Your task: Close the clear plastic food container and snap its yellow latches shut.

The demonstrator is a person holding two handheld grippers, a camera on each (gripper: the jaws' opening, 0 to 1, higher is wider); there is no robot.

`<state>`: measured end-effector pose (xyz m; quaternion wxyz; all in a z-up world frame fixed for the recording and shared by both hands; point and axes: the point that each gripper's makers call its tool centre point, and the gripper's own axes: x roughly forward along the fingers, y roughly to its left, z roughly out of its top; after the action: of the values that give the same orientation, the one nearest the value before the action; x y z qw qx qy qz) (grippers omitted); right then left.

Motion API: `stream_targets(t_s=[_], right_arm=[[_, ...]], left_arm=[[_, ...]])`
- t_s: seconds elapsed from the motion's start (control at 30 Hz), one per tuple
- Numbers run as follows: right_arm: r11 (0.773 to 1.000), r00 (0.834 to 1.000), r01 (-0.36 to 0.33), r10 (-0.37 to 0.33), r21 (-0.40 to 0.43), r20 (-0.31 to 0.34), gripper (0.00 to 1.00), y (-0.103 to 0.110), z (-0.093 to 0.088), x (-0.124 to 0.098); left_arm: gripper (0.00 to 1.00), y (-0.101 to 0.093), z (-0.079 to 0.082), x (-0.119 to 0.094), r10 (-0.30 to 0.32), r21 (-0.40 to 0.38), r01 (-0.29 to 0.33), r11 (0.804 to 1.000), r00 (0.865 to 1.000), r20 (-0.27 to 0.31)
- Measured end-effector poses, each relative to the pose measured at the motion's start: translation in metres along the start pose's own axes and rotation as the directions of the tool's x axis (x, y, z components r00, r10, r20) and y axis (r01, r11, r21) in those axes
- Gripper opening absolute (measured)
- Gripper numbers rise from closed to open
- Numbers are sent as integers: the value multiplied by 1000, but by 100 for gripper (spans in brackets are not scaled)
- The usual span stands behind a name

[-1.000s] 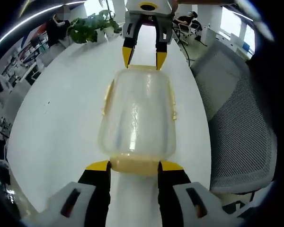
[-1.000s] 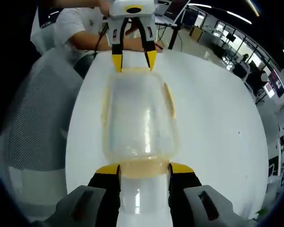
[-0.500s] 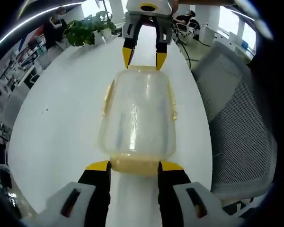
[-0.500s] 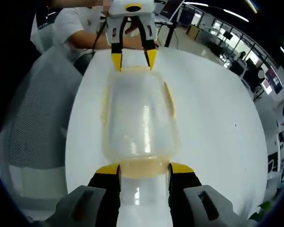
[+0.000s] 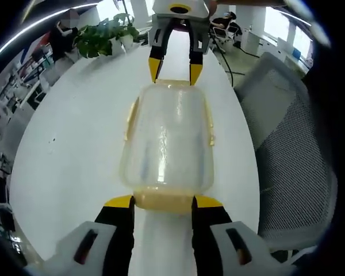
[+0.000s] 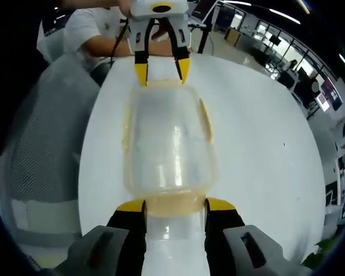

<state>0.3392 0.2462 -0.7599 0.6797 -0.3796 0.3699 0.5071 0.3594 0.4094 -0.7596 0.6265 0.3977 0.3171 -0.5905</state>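
Observation:
The clear plastic container (image 5: pixel 167 141) lies lengthwise between both grippers above the white table (image 5: pixel 69 132). Its lid is on, and yellow side latches (image 5: pixel 210 123) run along both long edges. My left gripper (image 5: pixel 163 201) is shut on the container's near yellow end latch (image 5: pixel 163 200). The right gripper (image 5: pixel 175 69) clamps the far end. In the right gripper view the same container (image 6: pixel 168 144) fills the middle. There my right gripper (image 6: pixel 175 204) is shut on its near end latch (image 6: pixel 175 202), and the left gripper (image 6: pixel 160 72) holds the far end.
A grey mesh chair (image 5: pixel 293 155) stands close along one side of the table, also seen as the chair (image 6: pixel 40 155). A potted plant (image 5: pixel 109 34) sits at the table's far end. A person in a white shirt (image 6: pixel 98 34) sits behind the table (image 6: pixel 264 155).
The table and room have slid slightly behind the container, so both cameras moved together. The container keeps its place between the two grippers, and both grips are unchanged.

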Motion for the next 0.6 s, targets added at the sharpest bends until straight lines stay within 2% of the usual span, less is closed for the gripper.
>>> stream_targets(t_s=[0.6], right_arm=[[1000,1000,-2,2,-8,-15,38,-5,-21,-3]], left_arm=[[38,-1,16,14,-1,-13,1,1000,1000,14]])
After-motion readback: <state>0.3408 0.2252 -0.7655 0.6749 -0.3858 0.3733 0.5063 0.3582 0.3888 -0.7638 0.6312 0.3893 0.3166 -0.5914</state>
